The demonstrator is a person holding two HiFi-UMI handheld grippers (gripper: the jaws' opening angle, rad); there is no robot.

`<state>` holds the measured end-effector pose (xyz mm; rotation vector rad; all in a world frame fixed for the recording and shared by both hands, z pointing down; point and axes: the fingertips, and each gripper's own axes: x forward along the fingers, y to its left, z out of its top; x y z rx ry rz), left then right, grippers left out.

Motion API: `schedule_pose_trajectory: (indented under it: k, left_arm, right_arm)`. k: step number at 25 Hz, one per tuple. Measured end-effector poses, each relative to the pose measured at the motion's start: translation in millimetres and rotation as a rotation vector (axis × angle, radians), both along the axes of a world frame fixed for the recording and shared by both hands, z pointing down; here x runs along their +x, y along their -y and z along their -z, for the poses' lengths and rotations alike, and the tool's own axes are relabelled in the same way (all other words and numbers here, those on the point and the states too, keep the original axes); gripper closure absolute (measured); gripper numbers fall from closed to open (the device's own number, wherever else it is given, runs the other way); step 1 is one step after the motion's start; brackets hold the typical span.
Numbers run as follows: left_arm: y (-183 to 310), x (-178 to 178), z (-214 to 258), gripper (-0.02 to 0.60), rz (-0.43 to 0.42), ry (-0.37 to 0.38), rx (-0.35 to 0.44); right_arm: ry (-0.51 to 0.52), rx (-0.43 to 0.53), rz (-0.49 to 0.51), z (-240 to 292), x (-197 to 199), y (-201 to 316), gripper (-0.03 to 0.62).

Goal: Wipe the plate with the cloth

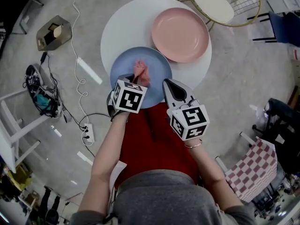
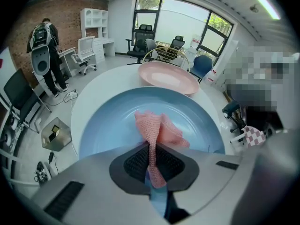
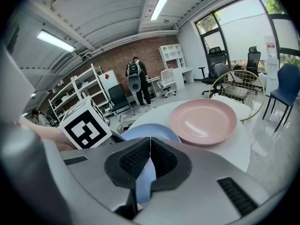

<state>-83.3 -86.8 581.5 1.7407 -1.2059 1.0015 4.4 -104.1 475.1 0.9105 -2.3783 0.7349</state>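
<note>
Office-like lab: brick wall (image 3: 151, 47), shelving (image 3: 71, 95), office chairs (image 3: 213, 63)

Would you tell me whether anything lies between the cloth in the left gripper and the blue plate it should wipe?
Nothing visible does. The cloth, pinched in the left gripper, reaches the blue plate, which is bare around it. The pink plate sits beyond the far rim, out of the way.

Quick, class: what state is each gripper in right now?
Left gripper: closed on the pink cloth.
Right gripper: closed, jaws together, nothing visibly clamped.
</note>
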Motion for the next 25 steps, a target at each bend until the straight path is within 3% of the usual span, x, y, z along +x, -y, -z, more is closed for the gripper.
schedule_pose_trajectory:
  k: [13,25]
  left_arm:
    - [-22.2,-40.6,2.9,0.548,0.113,0.103,-0.008]
    - [-41.6,-68.5,15.6,0.548,0.174,0.160,0.018]
  right_arm:
    - [-0.002,-0.016,0.124,-3.7,-27.2,-10.9,0.565]
    - [-0.003,-0.010,0.134,-2.7,-34.5,-25.3,0.565]
